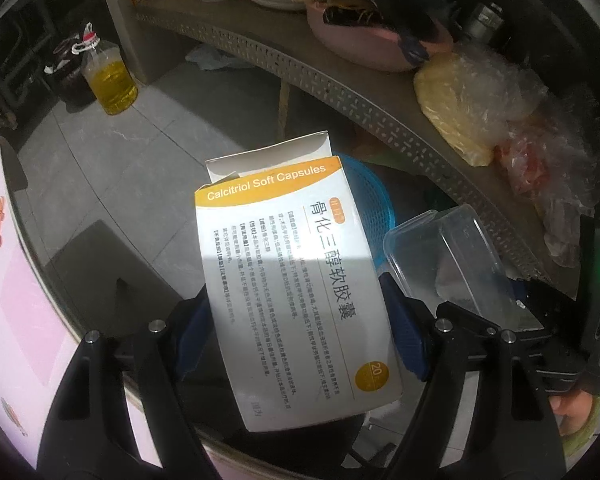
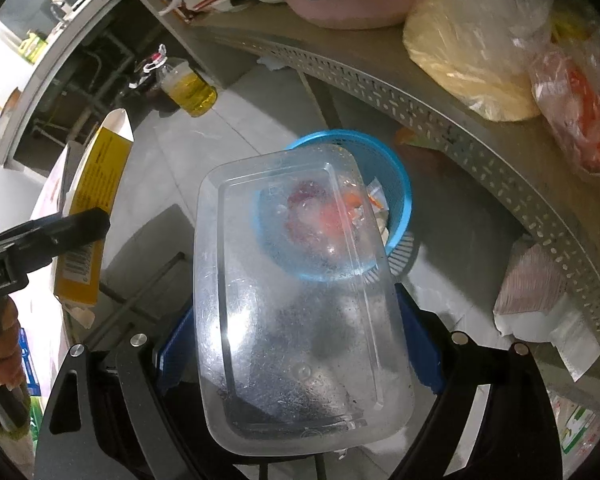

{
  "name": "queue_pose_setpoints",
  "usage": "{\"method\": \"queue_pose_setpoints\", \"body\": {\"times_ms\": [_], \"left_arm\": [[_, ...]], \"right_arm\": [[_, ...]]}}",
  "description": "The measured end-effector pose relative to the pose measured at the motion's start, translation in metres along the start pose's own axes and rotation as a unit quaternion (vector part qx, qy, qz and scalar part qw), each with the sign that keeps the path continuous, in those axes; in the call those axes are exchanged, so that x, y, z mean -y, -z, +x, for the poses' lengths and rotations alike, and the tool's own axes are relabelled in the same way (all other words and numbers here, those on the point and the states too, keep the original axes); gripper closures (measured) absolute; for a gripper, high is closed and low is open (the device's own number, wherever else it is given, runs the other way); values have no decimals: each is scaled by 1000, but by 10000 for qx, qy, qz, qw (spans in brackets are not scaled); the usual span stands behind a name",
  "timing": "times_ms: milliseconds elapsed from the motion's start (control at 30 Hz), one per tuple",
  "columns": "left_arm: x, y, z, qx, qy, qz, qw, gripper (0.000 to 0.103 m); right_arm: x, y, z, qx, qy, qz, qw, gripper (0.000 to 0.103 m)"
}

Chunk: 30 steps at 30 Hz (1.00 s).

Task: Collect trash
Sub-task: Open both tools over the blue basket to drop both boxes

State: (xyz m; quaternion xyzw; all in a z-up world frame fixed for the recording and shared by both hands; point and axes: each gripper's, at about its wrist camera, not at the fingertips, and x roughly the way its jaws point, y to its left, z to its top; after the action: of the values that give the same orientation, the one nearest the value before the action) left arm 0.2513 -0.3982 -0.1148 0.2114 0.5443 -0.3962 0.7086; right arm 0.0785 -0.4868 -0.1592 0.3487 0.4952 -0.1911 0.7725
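A white and yellow medicine box [image 1: 292,280] marked "Calcitriol Soft Capsules" stands between the blue pads of my left gripper [image 1: 300,328], which is shut on its sides; its top flap is open. My right gripper [image 2: 296,348] is shut on a clear plastic food container [image 2: 300,312], held tilted. Both are held over a blue mesh basket [image 2: 404,192] on the floor, with red and white scraps showing in it through the container. In the left wrist view the basket [image 1: 374,208] peeks out behind the box and the container [image 1: 444,256] is at the right. The right wrist view shows the box [image 2: 96,200] at the left.
A perforated metal shelf edge [image 1: 340,92] curves over the basket, loaded with a pink basin [image 1: 364,40] and bagged food [image 1: 460,112]. A bottle of yellow oil [image 1: 110,80] stands on the tiled floor. A grey block [image 1: 112,264] lies near left. Torn cardboard [image 2: 532,292] sits under the shelf.
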Motion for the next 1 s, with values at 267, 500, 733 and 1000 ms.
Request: {"method": "queue_pose_setpoints", "body": {"times_ms": [267,500,733,1000], "left_arm": [[4,-3,13,-110,11,-26,9999,29],[2,-3,19,-163,22,-53,9999,29],[-1,-5,27,-235,92,-175,9995,29],[-5,-18,48,-498,299,-527,9969,29]], "right_arm": [[8,0,7,-58,26,98,9999,17],[14,0,12,-97,45,159,9998,17],[28,0,21,-133,15,483,9987,17],[62,-10,58,-224,-183,1393,9898,17]]}}
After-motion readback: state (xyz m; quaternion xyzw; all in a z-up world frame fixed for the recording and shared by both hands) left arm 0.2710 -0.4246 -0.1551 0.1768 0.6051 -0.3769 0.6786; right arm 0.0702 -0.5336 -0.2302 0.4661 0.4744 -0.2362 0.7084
